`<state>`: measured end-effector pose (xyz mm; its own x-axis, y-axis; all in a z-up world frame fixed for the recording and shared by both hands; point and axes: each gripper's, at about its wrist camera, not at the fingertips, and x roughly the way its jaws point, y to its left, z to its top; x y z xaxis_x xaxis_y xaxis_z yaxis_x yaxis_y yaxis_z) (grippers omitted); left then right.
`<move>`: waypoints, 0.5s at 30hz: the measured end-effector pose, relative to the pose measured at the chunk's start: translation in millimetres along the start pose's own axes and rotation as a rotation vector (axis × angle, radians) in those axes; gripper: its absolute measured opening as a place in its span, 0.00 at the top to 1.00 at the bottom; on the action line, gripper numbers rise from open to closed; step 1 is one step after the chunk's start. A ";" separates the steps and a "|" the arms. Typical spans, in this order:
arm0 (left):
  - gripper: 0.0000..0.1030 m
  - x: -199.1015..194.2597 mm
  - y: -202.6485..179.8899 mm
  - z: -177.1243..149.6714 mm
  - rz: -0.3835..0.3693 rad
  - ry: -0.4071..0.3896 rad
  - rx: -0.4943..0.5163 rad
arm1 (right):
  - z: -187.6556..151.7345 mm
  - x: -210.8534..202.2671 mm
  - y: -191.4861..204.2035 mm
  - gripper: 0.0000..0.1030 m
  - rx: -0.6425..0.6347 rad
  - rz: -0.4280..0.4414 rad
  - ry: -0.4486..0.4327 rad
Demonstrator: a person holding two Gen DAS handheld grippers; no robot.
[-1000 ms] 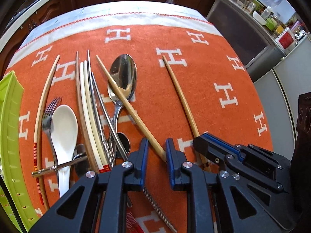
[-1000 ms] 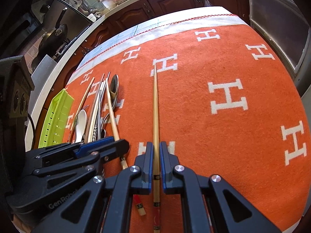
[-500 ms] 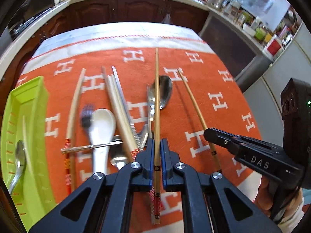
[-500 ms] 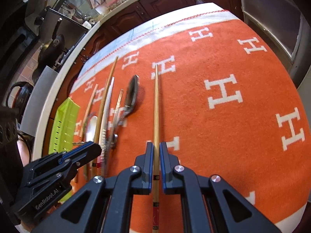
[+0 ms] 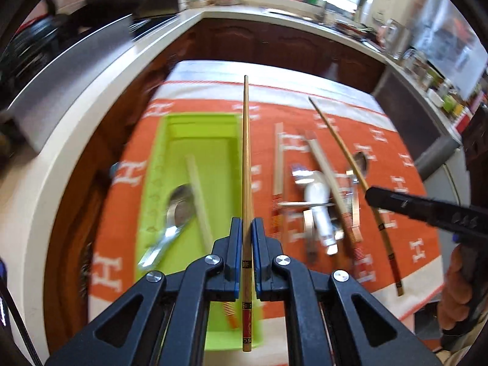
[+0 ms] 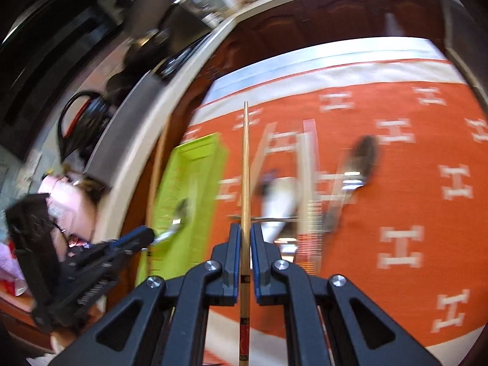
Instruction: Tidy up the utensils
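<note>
My left gripper (image 5: pixel 246 228) is shut on a bamboo chopstick (image 5: pixel 245 152) and holds it in the air over the right side of the green tray (image 5: pixel 158 158). The tray holds a metal spoon (image 5: pixel 177 210) and a pale chopstick (image 5: pixel 199 195). My right gripper (image 6: pixel 243 235) is shut on a second bamboo chopstick (image 6: pixel 245 167), raised above the orange cloth just right of the tray (image 6: pixel 186 183). That chopstick (image 5: pixel 350 164) and the right gripper (image 5: pixel 427 210) show at the right of the left wrist view.
Several utensils lie on the orange cloth (image 5: pixel 396 207) right of the tray: a white spoon (image 5: pixel 317 201), a fork, metal spoons and more chopsticks (image 5: pixel 278 164). The white counter edge (image 5: pixel 91 140) runs left of the cloth. Kitchen cabinets stand behind.
Both grippers have lifted their chopsticks and swung left. The left one now hangs over the green tray; the right one has come beside the tray.
</note>
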<state>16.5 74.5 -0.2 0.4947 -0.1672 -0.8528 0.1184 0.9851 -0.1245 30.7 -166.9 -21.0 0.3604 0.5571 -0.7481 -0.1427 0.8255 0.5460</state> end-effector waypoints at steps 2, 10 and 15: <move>0.96 4.6 17.3 -5.9 0.015 0.015 -0.022 | 4.1 12.6 15.8 0.94 -0.018 0.010 0.020; 0.95 25.8 55.5 -17.1 0.042 0.048 -0.069 | 8.8 68.6 63.5 0.93 -0.030 0.018 0.096; 0.74 27.0 62.4 -13.6 0.081 0.014 -0.082 | 9.8 91.5 69.3 0.93 -0.003 0.000 0.151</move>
<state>25.6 132.0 -37.8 0.4874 -0.0871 -0.8688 0.0070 0.9954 -0.0958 62.8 -59.6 -48.0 0.2175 0.5641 -0.7965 -0.1457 0.8257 0.5450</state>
